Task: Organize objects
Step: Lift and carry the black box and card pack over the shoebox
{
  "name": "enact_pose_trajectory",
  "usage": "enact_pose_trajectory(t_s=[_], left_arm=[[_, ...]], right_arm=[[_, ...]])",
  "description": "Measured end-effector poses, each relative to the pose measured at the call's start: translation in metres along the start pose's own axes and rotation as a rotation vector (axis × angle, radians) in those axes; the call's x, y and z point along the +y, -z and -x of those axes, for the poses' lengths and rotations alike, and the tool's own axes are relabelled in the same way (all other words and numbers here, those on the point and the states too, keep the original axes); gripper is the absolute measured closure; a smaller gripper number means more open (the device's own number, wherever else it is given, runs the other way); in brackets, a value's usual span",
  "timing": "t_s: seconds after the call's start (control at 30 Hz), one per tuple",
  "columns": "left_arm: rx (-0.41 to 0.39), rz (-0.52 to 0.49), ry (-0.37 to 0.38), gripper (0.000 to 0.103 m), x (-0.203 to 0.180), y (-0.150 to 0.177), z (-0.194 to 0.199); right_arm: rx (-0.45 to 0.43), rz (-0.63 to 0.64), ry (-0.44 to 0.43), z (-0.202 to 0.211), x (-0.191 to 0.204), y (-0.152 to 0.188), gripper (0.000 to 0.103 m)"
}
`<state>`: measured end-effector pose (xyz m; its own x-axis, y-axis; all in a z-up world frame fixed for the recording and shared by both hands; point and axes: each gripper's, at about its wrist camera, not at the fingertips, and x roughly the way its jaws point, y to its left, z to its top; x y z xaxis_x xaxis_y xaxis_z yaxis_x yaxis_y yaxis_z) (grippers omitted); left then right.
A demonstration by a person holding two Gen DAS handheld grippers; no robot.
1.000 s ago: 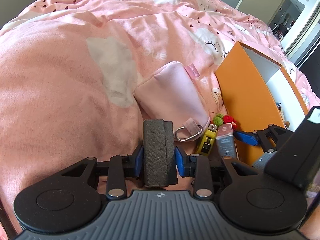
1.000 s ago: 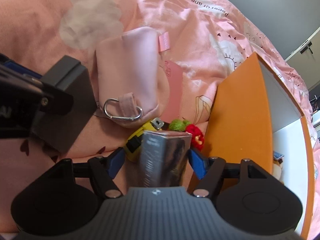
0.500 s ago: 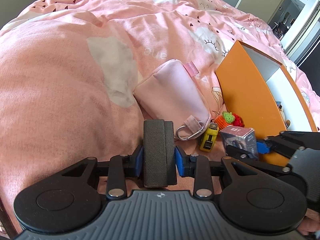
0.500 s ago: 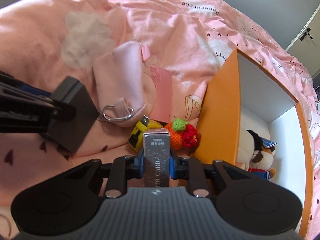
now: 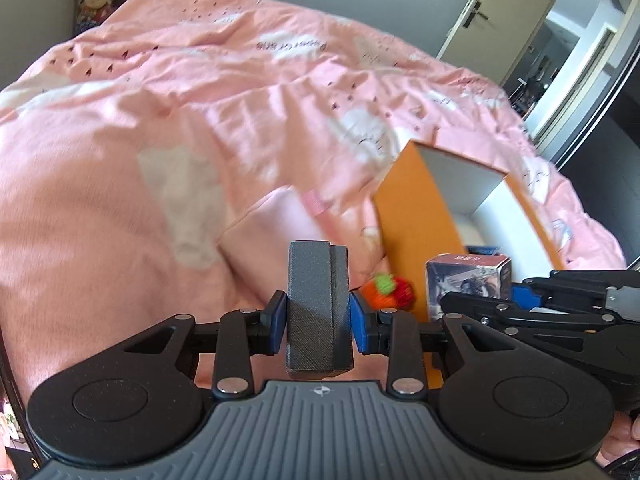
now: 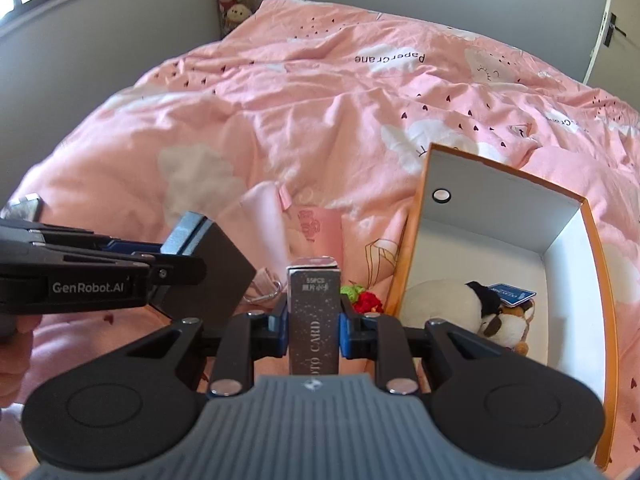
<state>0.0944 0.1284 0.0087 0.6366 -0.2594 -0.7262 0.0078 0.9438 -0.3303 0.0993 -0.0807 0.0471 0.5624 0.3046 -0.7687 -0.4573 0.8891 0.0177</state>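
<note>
My left gripper [image 5: 319,316] is shut on a dark grey textured box [image 5: 310,308], held upright above the pink duvet. In the right wrist view that grey box [image 6: 212,276] hangs at the left. My right gripper [image 6: 313,326] is shut on a silvery photo card box [image 6: 314,308], lifted off the bed just left of the open orange box [image 6: 404,264]. The left wrist view shows the card box [image 5: 466,280] in front of the orange box's side wall [image 5: 412,220]. A pink pouch [image 6: 264,216] lies on the duvet behind both grippers.
A crochet toy in orange, green and red [image 5: 386,290] lies against the orange box's outer wall. A plush toy [image 6: 448,304] and a blue tag [image 6: 512,294] are inside the box. A pink card [image 6: 320,232] lies beside the pouch. A door stands at the far right [image 5: 472,20].
My right gripper closed on the photo card box and raised it off the bed. Both grippers rose and now look further across the bed. The yellow tape measure is out of sight.
</note>
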Motion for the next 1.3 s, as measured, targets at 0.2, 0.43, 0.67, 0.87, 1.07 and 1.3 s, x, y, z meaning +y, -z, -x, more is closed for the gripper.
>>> enact_pose_trajectory(t_s=[0.2,0.43,0.67,0.87,1.07,1.3], left_arm=[[-0.039,-0.046,0.098,0.066,-0.035,-0.024,0.013],[-0.033,-0.114,0.222,0.066,-0.086,-0.051,0.002],[0.028,-0.132,0.339,0.066,-0.133,-0.065,-0.038],[0.091,-0.122,0.37,0.066,-0.156,-0.063,-0.082],[0.129,-0.116,0.351,0.066,-0.16,-0.069,-0.109],[0.092,-0.124,0.227,0.066,-0.152,-0.1,-0.131]], right_arm=[[-0.046,-0.078,-0.051,0.032,-0.036,-0.009,0.079],[-0.071,-0.161,0.01,0.064,-0.104,-0.018,0.079],[-0.006,-0.201,0.117,0.052,-0.162,-0.011,0.079],[0.071,-0.268,0.129,0.02,-0.195,0.006,0.079],[0.095,-0.278,0.104,-0.003,-0.208,0.007,0.079],[0.04,-0.268,0.081,-0.026,-0.219,-0.023,0.079]])
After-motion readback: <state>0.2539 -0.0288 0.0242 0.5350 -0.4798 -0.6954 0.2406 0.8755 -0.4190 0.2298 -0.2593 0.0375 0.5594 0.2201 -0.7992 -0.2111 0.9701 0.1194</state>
